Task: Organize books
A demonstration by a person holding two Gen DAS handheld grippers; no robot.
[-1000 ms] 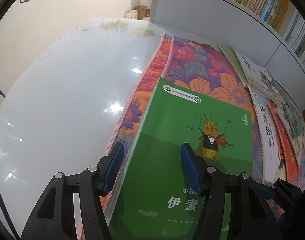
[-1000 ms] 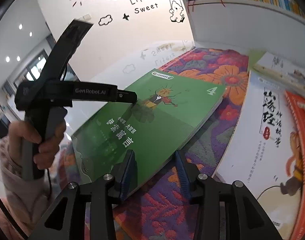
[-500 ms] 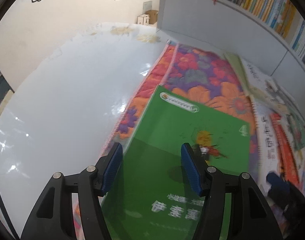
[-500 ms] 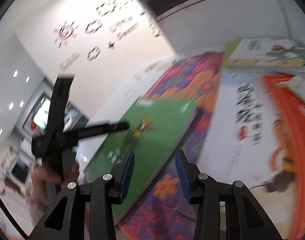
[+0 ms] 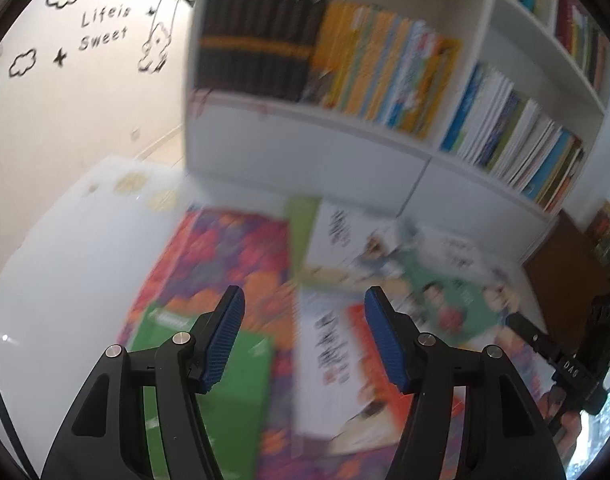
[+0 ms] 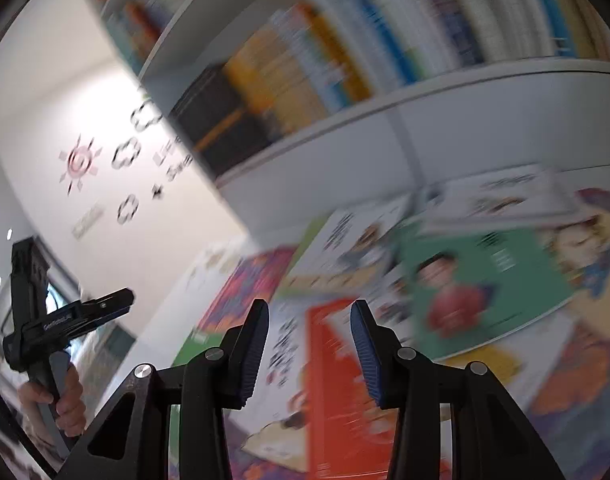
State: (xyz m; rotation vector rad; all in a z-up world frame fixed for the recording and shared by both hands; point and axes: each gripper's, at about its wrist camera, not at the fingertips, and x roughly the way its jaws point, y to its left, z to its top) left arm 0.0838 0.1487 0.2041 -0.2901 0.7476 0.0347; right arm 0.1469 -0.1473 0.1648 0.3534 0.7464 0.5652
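My left gripper (image 5: 303, 296) hangs above the floral rug (image 5: 233, 256), its jaws opening with nothing between them. Below it lies the green book (image 5: 241, 384), flat on the rug. To its right lie a white book with black brush writing (image 5: 325, 344), a red-orange book (image 6: 337, 380) and a teal-green book with a child on it (image 6: 485, 280). My right gripper (image 6: 309, 306) is open and empty above the red-orange book. The scattered books are blurred.
A white bookshelf (image 5: 385, 80) packed with upright books stands behind the rug. Glossy white floor (image 5: 65, 260) lies to the left. In the right wrist view a hand (image 6: 69, 400) holds the left gripper's handle at far left.
Both grippers have risen and tilted up from the green book, so the bookshelf now fills the upper view. The green book stays flat on the rug.
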